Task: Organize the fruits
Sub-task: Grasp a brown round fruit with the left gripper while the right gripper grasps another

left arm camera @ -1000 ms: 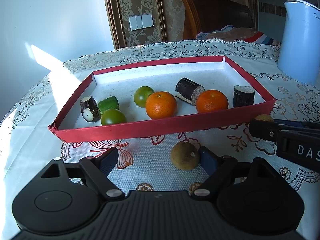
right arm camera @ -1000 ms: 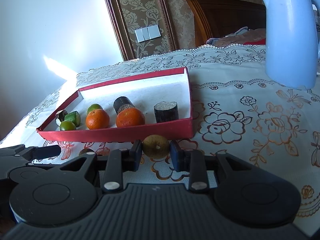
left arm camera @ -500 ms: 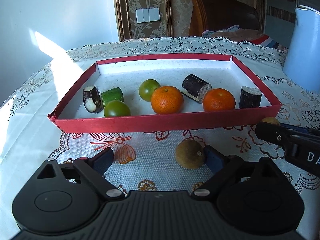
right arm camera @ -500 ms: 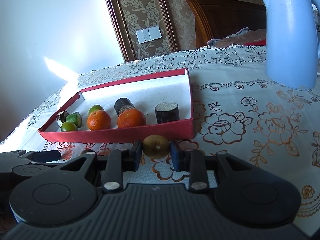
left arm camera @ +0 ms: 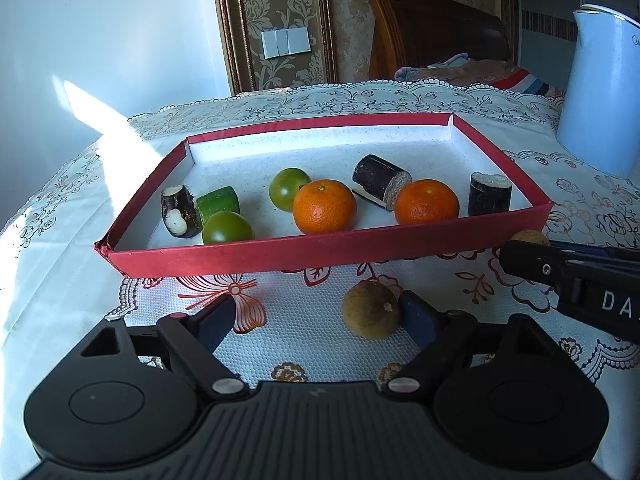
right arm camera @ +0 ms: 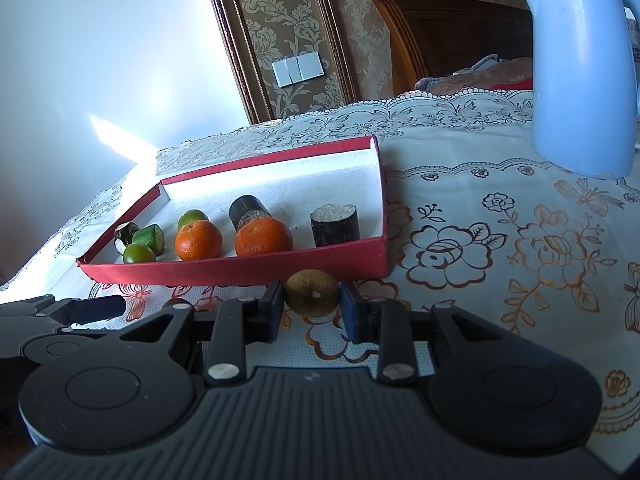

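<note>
A red tray (left arm camera: 320,250) holds two oranges (left arm camera: 324,206), green fruits (left arm camera: 227,227) and dark sugarcane pieces (left arm camera: 489,194). A brown round fruit (left arm camera: 371,310) lies on the tablecloth in front of the tray, touching the right finger of my open left gripper (left arm camera: 320,318). My right gripper (right arm camera: 312,306) has its fingers around a second brown fruit (right arm camera: 313,293) at the tray's near right corner, with a small gap on the right side. That fruit also peeks out above the right gripper's finger in the left wrist view (left arm camera: 529,237).
A pale blue kettle (right arm camera: 580,72) stands on the tablecloth at the back right. A wooden chair (left arm camera: 432,28) with cloth on it stands behind the table. The table edge falls away at the left (left arm camera: 24,216).
The left gripper's view has shifted slightly and the tray looks a little farther. The right gripper stays around its brown fruit; the tray appears marginally lower in its view.
</note>
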Motion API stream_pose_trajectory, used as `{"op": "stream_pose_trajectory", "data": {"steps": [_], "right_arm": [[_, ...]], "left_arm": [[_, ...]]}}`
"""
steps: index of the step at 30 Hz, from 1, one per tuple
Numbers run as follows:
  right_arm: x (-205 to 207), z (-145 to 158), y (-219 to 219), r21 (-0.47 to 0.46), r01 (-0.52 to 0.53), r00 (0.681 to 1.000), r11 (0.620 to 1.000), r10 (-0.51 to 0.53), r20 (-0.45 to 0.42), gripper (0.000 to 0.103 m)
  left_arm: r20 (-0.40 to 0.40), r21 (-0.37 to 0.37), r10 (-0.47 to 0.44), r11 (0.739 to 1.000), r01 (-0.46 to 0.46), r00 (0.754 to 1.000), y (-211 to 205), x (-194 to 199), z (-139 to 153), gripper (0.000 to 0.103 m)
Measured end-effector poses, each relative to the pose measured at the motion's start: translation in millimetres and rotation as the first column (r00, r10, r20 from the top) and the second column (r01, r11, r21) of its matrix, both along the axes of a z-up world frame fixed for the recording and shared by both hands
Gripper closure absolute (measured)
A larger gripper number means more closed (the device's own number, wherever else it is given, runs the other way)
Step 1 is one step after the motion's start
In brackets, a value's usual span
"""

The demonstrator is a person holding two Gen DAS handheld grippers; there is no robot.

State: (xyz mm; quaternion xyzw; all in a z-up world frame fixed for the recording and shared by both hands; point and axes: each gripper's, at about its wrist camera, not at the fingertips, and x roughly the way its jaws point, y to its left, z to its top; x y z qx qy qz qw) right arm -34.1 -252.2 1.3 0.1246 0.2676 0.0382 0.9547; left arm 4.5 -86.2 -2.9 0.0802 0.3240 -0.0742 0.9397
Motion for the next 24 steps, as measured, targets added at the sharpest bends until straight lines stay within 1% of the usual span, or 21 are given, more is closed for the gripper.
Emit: {"op": "stream_pose_trajectory", "data": {"steps": [3,6,7,12,14,16,20,22,24], "right_arm": [[0.7,-0.4,0.0,0.002,0.001,1.0,1.0,-0.001,0.0,0.074],[1.0,-0.5,0.0,0.003,0.001,1.0,1.0,-0.001,0.0,0.074],[0.8,-0.5,-0.2,0.003,0.0,1.0,1.0,0.0,0.0,0.074],[1.1,-0.5,-0.4,0.008,-0.001,1.0,1.0,0.001,0.001,0.074],[0.7,-0.5,-0.4,0.009,-0.002,1.0,1.0,0.002,0.001,0.074],[0.5,-0.6,-0.6,0.011,-0.003,1.0,1.0,0.003,0.002,0.074],[0.3,-0.6,-0.7,0.012,-0.004,1.0,1.0,0.004,0.002,0.074],[0.2,-0.6,-1.2,0.013,-0.003,1.0,1.0,0.003,0.002,0.074],[0.3,-0.6,-1.0,0.014,-0.003,1.0,1.0,0.003,0.002,0.074]], "left_arm": [[-0.001,-0.011,-0.011,1.0,0.011,1.0,1.0,-0.7,0.1,0.019],[0.0,-0.032,-0.038,0.999,0.038,0.999,2.3,-2.6,-0.1,0.029],[0.001,-0.034,-0.043,0.999,0.043,0.999,2.5,-3.0,-0.1,0.031],[0.011,-0.036,-0.062,0.997,0.062,0.998,1.0,-6.3,-0.3,0.038],[0.017,-0.03,-0.065,0.997,0.065,0.998,0.0,-7.8,-0.4,0.039],[0.02,-0.03,-0.073,0.997,0.074,0.997,-0.4,-9.0,-0.4,0.044],[0.022,-0.037,-0.084,0.996,0.085,0.996,-0.3,-10.7,-0.5,0.048],[0.023,-0.048,-0.099,0.994,0.1,0.995,0.0,-11.5,-0.5,0.056],[0.025,-0.049,-0.109,0.993,0.11,0.994,-0.5,-12.9,-0.7,0.06]]}}
